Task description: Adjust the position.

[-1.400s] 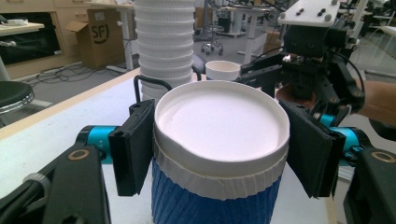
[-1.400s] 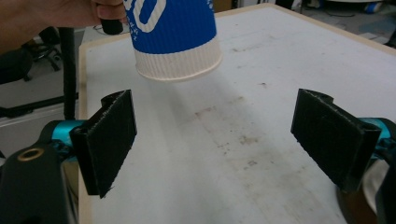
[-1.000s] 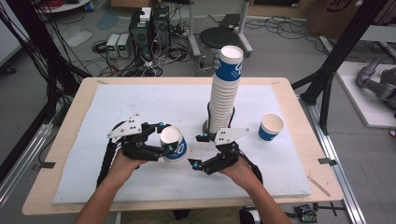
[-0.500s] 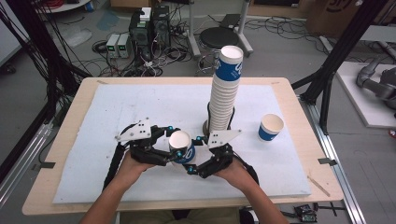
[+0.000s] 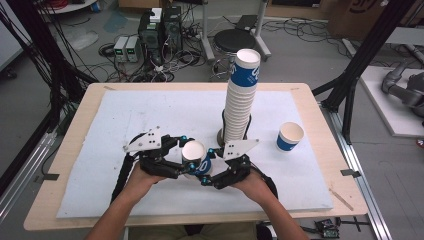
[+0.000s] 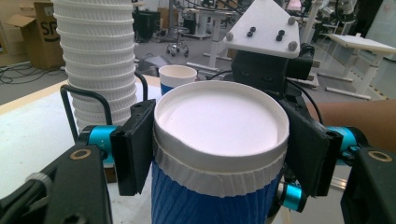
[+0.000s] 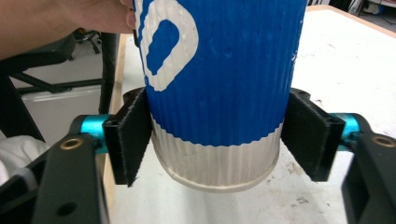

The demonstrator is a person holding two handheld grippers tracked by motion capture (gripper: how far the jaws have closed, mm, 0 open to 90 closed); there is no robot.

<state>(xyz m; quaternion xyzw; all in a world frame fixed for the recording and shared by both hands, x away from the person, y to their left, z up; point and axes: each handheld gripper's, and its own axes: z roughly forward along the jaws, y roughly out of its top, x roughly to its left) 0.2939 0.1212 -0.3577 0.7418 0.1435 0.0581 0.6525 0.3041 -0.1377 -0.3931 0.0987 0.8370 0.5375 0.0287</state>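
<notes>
While both tools grip one blue cup at lower centre, left tool near the rim, right tool near the base, uneven squeezing could crush it.

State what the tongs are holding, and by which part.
One blue paper cup: left tongs clamp it below the rim, right tongs near its base.
</notes>
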